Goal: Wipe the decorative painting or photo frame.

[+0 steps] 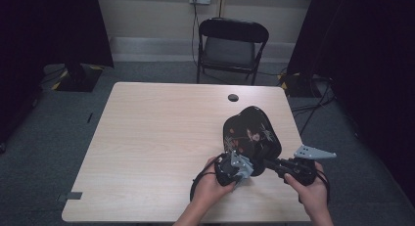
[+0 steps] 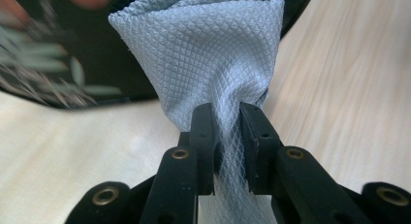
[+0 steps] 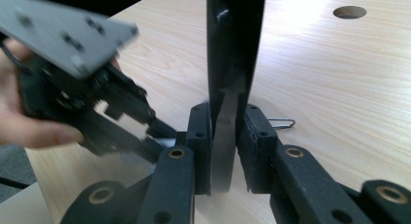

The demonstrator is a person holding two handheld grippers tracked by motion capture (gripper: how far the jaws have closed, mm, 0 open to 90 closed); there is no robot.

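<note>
Right gripper [image 3: 224,151] jaws clamp the black tray [image 1: 252,133] edge-on, upright; left gripper [image 2: 227,136] jaws pinch the grey cloth [image 2: 208,54] against the tray face directly ahead.

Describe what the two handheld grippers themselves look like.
Both are black. The left gripper and right gripper each have two flat black jaws on linkages with brass-coloured pivot pins. Each carries a grey three-cornered plate with small holes, and a black cable trails behind.
</note>
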